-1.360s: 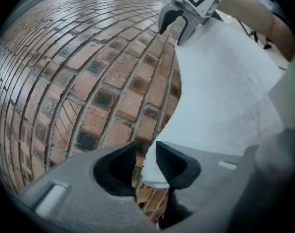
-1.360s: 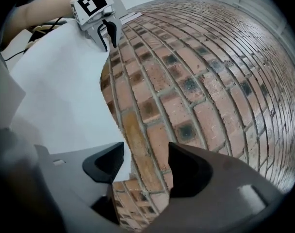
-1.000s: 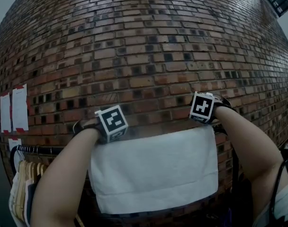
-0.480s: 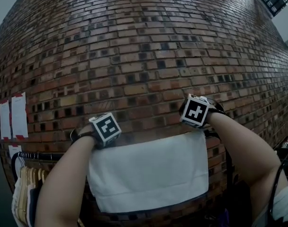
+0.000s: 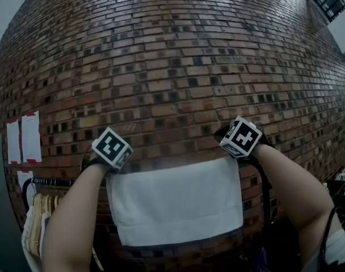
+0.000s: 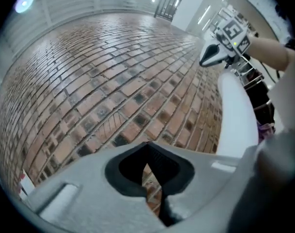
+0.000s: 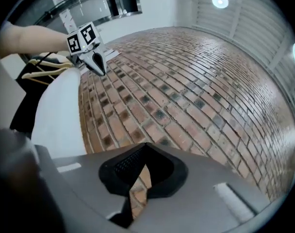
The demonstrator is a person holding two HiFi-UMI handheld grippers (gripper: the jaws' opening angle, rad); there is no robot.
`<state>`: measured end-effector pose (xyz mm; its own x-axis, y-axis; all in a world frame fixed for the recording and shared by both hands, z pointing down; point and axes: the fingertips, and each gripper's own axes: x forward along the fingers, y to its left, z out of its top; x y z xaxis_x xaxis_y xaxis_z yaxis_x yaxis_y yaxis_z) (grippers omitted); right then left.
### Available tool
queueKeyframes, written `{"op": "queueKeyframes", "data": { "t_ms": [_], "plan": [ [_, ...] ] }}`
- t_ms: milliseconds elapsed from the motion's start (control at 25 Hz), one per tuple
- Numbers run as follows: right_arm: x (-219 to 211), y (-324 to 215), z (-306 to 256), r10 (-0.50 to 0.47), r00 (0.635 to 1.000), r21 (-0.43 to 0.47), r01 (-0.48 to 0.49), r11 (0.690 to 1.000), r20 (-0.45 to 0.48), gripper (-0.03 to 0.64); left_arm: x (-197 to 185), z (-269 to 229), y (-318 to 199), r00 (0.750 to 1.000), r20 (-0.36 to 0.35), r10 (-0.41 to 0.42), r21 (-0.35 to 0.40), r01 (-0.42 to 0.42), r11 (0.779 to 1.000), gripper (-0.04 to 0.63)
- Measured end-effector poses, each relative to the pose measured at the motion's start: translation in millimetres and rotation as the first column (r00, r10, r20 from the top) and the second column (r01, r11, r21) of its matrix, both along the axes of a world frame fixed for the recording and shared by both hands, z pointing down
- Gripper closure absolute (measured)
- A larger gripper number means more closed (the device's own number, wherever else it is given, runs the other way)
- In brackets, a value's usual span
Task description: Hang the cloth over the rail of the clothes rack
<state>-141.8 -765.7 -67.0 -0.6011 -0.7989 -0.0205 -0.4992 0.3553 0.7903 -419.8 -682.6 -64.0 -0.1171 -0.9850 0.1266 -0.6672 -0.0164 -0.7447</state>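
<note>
The white cloth (image 5: 178,203) hangs draped over the rack's rail, flat against the brick wall; the rail under it is hidden. My left gripper (image 5: 107,152) is just above and left of its top left corner. Its jaws have just been closing, and in the left gripper view the left gripper (image 6: 147,147) is shut with only brick behind it. My right gripper (image 5: 234,143) hovers at the top right corner. Seen in its own view, the right gripper (image 7: 145,148) is shut with nothing in it. Each gripper view shows the cloth (image 6: 235,115) (image 7: 60,110) off to the side.
The brick wall (image 5: 172,67) stands close in front. Left of the cloth, a black rail (image 5: 47,181) carries several hangers with garments (image 5: 39,225). Papers (image 5: 25,140) are taped to the wall. A dark upright post (image 5: 267,197) runs down at the cloth's right.
Both grippers have come off the cloth's top corners. The left one has shifted left and rolled, the right one has rolled too. The cloth stays draped.
</note>
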Motion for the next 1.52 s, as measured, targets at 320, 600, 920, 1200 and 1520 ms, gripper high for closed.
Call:
{"op": "queueKeyframes", "data": {
  "t_ms": [320, 600, 920, 1200, 1520],
  "plan": [
    [16.6, 69.2, 40.7, -0.155, 0.983, -0.035, 0.159, 0.987, 0.101, 0.615, 48.2, 38.7, 82.2, 0.975, -0.192, 0.111, 0.098, -0.093, 0.991, 0.594],
    [15.7, 148.2, 157.0, -0.385, 0.893, -0.262, 0.439, 0.860, 0.233, 0.615, 104.9, 154.0, 146.0, 0.886, -0.384, 0.258, 0.038, -0.264, 0.964, 0.594],
    [12.9, 276.1, 308.1, -0.500, 0.773, -0.468, 0.635, 0.615, 0.391, 0.615, 175.7, 281.7, 240.9, 0.746, -0.550, 0.376, -0.017, -0.459, 0.888, 0.594],
    [10.4, 407.5, 384.4, -0.508, 0.743, -0.523, 0.669, 0.528, 0.436, 0.615, 221.3, 370.1, 348.4, 0.616, -0.642, 0.456, 0.012, -0.587, 0.809, 0.594],
    [10.6, 568.8, 460.0, -0.431, 0.727, -0.585, 0.686, 0.433, 0.535, 0.615, 241.8, 458.5, 500.3, 0.532, -0.737, 0.417, -0.024, -0.636, 0.771, 0.594]
  ]
}}
